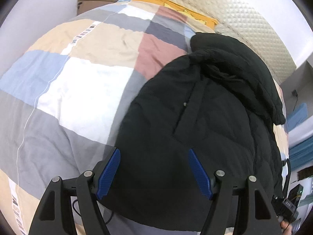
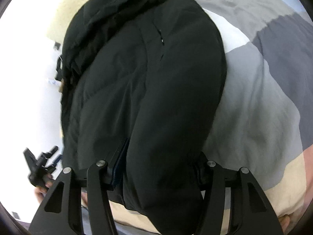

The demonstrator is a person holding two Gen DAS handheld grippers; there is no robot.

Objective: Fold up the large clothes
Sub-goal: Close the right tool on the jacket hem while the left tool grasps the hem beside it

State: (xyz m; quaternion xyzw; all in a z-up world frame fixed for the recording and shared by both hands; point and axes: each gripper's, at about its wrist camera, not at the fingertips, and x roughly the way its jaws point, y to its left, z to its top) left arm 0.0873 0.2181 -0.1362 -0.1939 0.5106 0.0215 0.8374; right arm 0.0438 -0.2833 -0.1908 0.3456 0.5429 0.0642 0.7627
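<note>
A large black padded jacket lies on a patchwork quilt, partly folded, its hood end toward the headboard. My left gripper is open above the jacket's near edge, blue pads apart, holding nothing. In the right wrist view the jacket fills the middle. A thick fold of it bulges between the fingers of my right gripper. Its jaws stand wide with the fabric between them. The right pad is hidden by the fabric.
The quilt covers the bed. An orange cloth lies by the cream padded headboard. A cardboard box with dark items stands at the far left. The left gripper shows at the right wrist view's lower left.
</note>
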